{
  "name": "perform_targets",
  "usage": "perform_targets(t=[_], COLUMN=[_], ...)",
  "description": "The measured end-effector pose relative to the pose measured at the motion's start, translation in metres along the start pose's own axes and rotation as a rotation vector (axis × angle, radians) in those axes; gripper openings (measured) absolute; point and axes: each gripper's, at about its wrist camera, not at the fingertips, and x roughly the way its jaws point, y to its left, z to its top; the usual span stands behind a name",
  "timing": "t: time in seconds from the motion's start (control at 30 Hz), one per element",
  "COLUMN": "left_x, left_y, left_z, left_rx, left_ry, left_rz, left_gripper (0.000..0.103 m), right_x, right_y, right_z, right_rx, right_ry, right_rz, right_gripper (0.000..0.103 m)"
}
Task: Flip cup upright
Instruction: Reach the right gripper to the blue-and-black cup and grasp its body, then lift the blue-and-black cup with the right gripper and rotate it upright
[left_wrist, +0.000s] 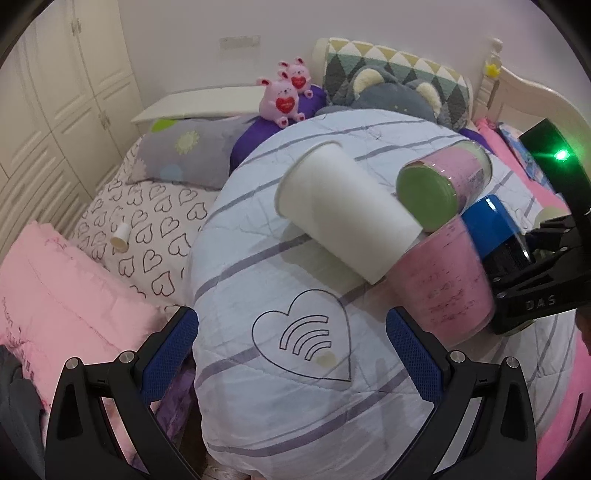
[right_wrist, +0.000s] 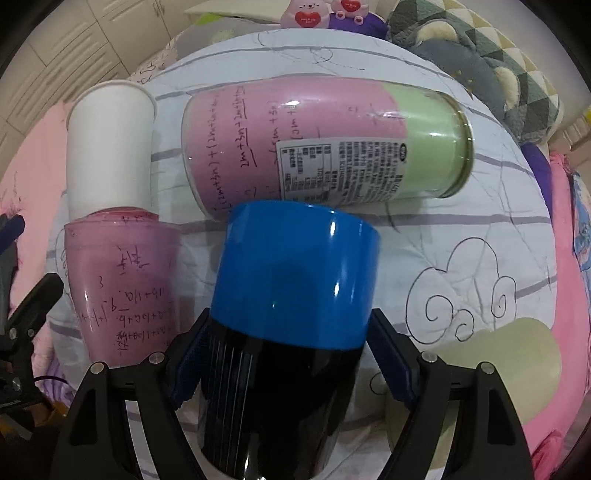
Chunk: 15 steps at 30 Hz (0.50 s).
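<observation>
My right gripper (right_wrist: 291, 363) is shut on a blue-and-black cup (right_wrist: 295, 280), held tilted above the quilt; the cup (left_wrist: 491, 225) and the right gripper (left_wrist: 532, 266) also show at the right of the left wrist view. A white paper cup (left_wrist: 343, 210) lies on its side on the white quilt (left_wrist: 277, 369), also seen in the right wrist view (right_wrist: 109, 151). My left gripper (left_wrist: 291, 343) is open and empty, in front of the paper cup.
A pink-and-green jar (right_wrist: 328, 144) lies on its side; a pink cup (right_wrist: 122, 280) stands beside the paper cup. A pale cup (right_wrist: 513, 365) lies at right. Pillows (left_wrist: 184, 147), plush toys (left_wrist: 284, 92) and a headboard (left_wrist: 524, 88) stand behind. A small paper cup (left_wrist: 120, 236) lies at left.
</observation>
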Motion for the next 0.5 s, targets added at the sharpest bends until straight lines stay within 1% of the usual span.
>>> perform_targets(t=[0.03,0.1,0.17,0.33,0.5], left_x=[0.002,0.007,0.008,0.003,-0.006], left_y=[0.001,0.001,0.000,-0.001,-0.004], left_z=[0.001,0.000,0.000,0.002,0.006], left_rx=[-0.002,-0.005,-0.002,0.005,0.026], left_ry=[0.005,0.025,0.029,0.016,-0.011], left_rz=[-0.001,-0.011,-0.013,-0.004,-0.015], left_gripper=[0.103,0.103,0.103,0.103,0.103], right_x=[-0.002,-0.003,-0.005,-0.019,-0.039], right_y=[0.000,0.004,0.005,0.002,-0.001], right_z=[-0.001,-0.003,-0.003,-0.003,-0.012], right_rx=[0.006,0.001,-0.004,0.028,0.060], right_ry=[0.004,0.005,0.005,-0.011,-0.023], right_rz=[0.010,-0.001,-0.011,0.005,0.038], right_gripper=[0.071,0.071,0.071,0.071,0.070])
